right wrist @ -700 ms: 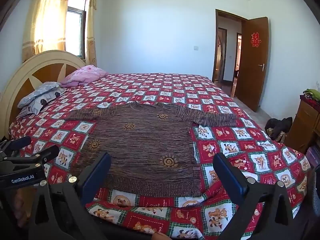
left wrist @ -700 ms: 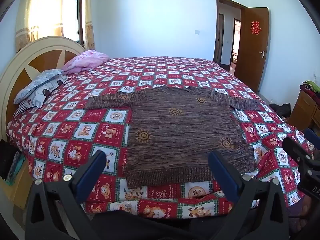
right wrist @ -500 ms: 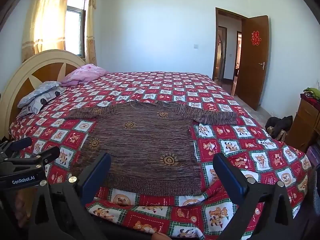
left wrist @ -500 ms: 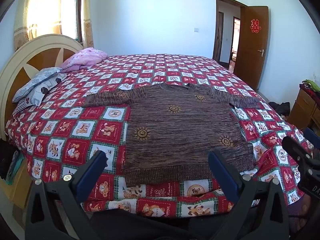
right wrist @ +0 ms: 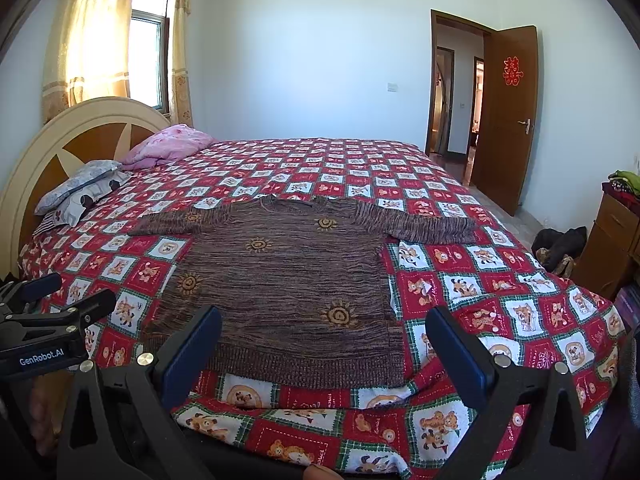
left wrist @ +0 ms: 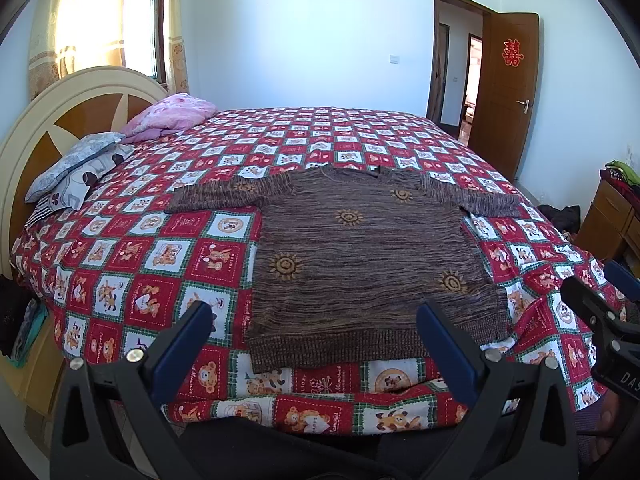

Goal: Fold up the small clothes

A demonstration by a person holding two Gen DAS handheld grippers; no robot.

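Sweater (left wrist: 360,256) lies flat on the bedspread (left wrist: 168,256), centre of both frames, hem toward the lower edge, neckline toward the far wall. Both sleeves spread sideways: one toward upper left, one toward upper right. No fold visible anywhere on it; body smooth, hem straight.

Left gripper (left wrist: 314,330): jaws spread wide, nothing between them, hanging over the near edge of the bed, lower centre of frame, not touching the knit. Right gripper (right wrist: 324,334): likewise released and empty, low centre of its frame, short of the hem.

Progress, as judged: garment laid out, folding itself not begun. Left to do, probably: bring each sleeve in across the body, fold the sides, then double hem to neckline. Only this one garment on the bedspread.
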